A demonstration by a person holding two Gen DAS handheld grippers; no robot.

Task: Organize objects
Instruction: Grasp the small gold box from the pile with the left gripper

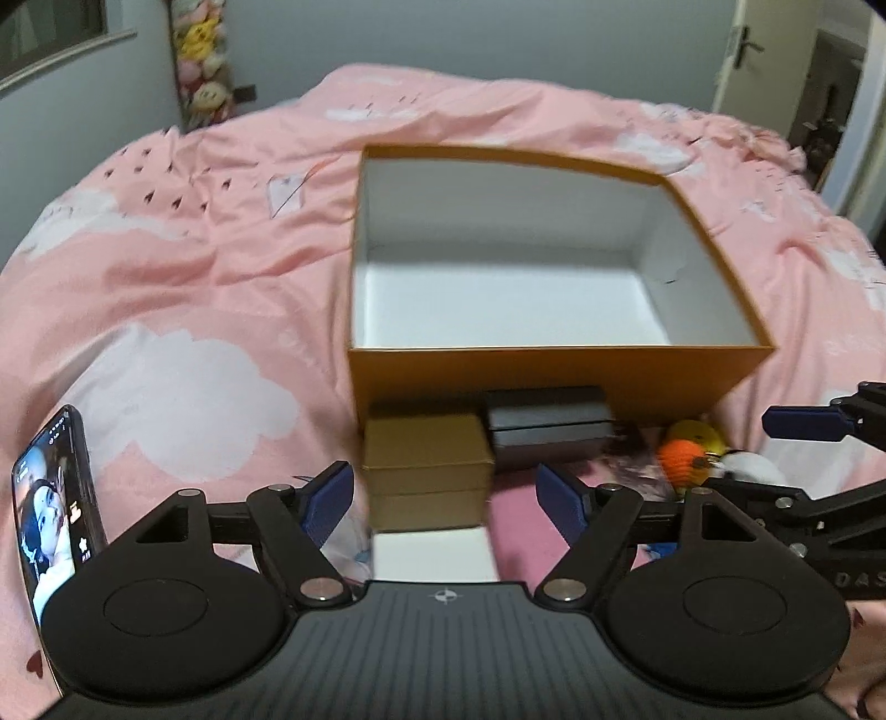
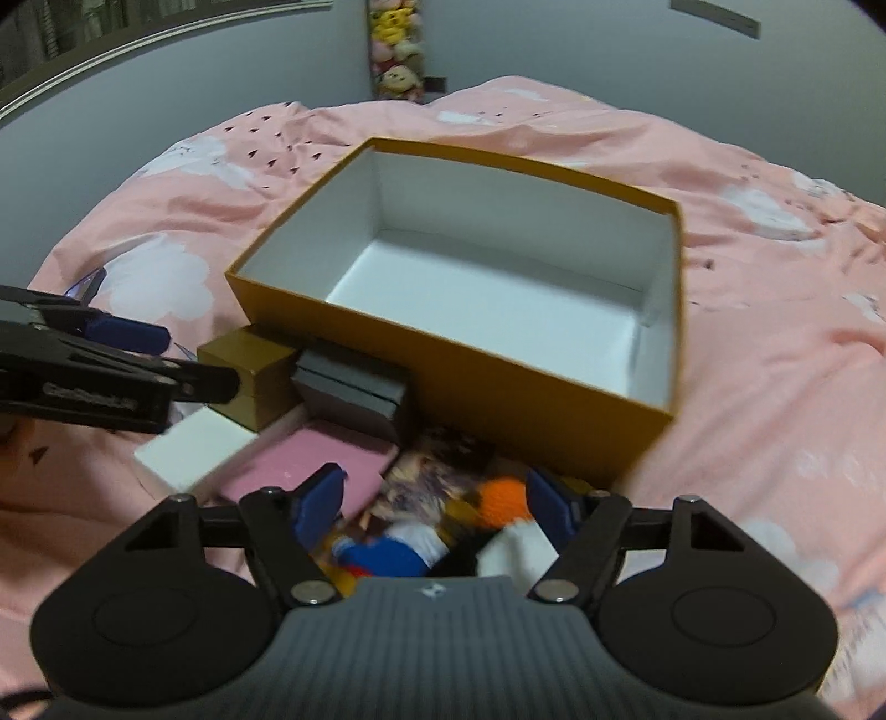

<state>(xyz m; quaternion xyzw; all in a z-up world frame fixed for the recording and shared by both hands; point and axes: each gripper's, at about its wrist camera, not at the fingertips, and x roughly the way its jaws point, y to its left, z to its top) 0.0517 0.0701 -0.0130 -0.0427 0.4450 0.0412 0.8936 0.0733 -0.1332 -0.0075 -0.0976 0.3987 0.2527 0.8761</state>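
An open orange box (image 1: 554, 371) with a white empty inside sits on the pink bed; it also shows in the right wrist view (image 2: 498, 382). In front of it lie a tan box (image 1: 426, 448), a grey box (image 1: 548, 426), a white box (image 1: 432, 554) and a knitted toy (image 1: 686, 448). My left gripper (image 1: 446, 498) is open above the tan and white boxes. My right gripper (image 2: 432, 504) is open over the knitted toy (image 2: 498, 498) and a printed card (image 2: 426, 482). The tan box (image 2: 243, 371), grey box (image 2: 354, 387) and white box (image 2: 194, 448) lie to its left.
A phone (image 1: 50, 509) with a lit screen lies on the bedding at the left. A pink flat item (image 2: 310, 465) lies by the white box. A column of plush toys (image 1: 202, 61) hangs on the far wall. A door (image 1: 742, 50) stands at the far right.
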